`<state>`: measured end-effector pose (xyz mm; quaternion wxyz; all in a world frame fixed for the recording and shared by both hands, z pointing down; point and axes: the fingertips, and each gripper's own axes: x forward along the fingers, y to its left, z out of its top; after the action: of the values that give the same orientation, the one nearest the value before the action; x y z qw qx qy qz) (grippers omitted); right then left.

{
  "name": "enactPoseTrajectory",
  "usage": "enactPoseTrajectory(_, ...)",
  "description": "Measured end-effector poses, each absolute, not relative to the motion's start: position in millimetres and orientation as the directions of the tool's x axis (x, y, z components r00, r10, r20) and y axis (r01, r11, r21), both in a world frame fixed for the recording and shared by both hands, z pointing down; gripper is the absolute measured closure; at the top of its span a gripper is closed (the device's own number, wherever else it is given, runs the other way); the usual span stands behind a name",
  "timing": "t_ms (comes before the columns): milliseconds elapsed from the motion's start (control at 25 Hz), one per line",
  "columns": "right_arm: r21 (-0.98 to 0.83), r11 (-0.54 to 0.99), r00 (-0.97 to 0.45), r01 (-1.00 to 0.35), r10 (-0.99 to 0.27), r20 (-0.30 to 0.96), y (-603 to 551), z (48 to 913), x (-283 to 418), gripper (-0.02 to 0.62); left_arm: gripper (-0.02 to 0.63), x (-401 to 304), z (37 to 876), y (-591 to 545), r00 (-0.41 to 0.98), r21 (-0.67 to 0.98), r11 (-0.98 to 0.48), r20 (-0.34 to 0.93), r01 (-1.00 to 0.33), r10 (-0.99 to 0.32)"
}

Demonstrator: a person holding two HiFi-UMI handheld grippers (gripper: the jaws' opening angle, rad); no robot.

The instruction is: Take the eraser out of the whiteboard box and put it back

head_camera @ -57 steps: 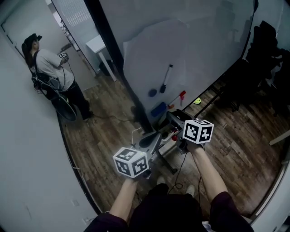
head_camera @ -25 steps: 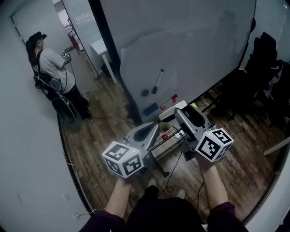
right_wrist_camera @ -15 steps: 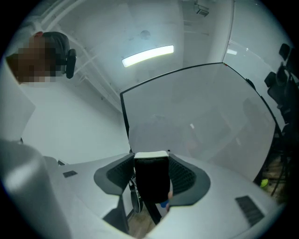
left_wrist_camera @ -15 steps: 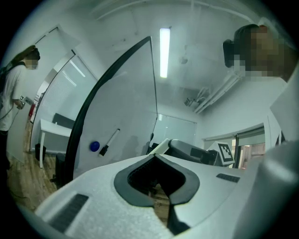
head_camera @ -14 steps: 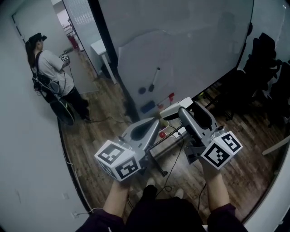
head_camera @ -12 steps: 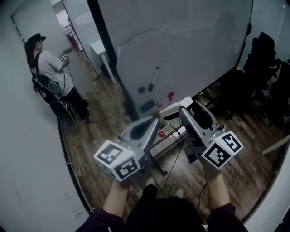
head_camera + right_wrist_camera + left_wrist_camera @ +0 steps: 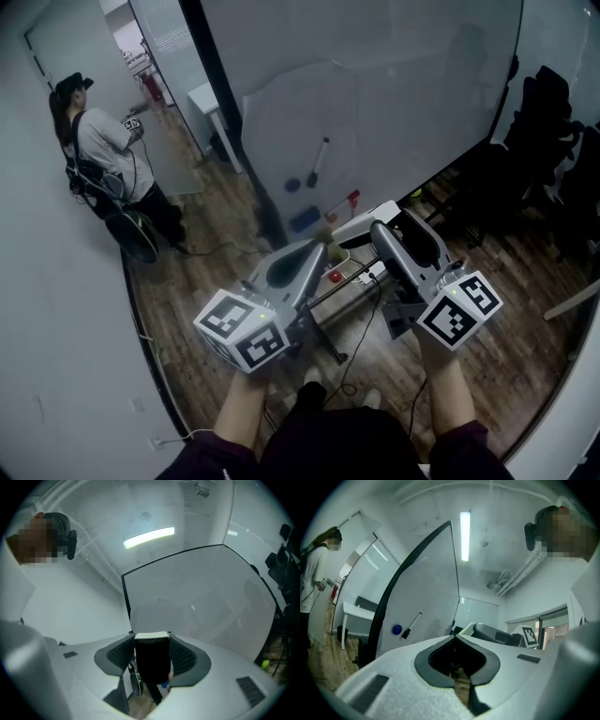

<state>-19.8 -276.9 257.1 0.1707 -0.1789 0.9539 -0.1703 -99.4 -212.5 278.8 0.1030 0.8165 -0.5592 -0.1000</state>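
A: Two grippers sit low in the head view. What is the right gripper (image 7: 151,635) doing?

B: Its jaws pinch the eraser (image 7: 151,663), with a dark ribbed pad pressing on each side. The eraser stands upright between them, its black face toward the camera and a white strip along its top.

A: And from above?

B: There the eraser shows only as a white block at that gripper's tip, just right of centre, below the whiteboard (image 7: 403,103). It is off the board.

A: Is the whiteboard box nearby?

B: I cannot pick it out for certain. A blue oblong thing (image 7: 303,220) sits low on the board, left of the gripper tips, with a small red item (image 7: 352,199) to its upper right. Both are too small to name.

A: The left gripper (image 7: 455,638)?

B: Its jaws are pressed together at the tips with nothing between them. Through the dark hollow behind them shows a sliver of the wooden floor (image 7: 216,281).

A: Anything else on the board?

B: A marker (image 7: 319,161) hangs slanted near the middle, with a round blue magnet (image 7: 292,185) just to its lower left.

A: Anyone else?

B: A person (image 7: 103,150) in a light top stands at the upper left, well apart from the grippers.
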Motion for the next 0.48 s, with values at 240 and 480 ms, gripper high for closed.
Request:
enactPoseTrajectory(240,-0.383,0.881,-0.883,-0.278,-0.391,-0.258,-279.6,259.8,-24.0,0.373,0.601,-103.2,282.2,-215.5,0.347,0.284,-0.344,-0.041,-0.895,-0.937)
enactPoseTrajectory(480,-0.395,0.875,-0.885,-0.280,-0.394,-0.246,-281.3,267.9,-25.9,0.373,0.601,-105.6,289.3,-216.6,0.340,0.287,-0.333,-0.027,-0.898,-0.940)
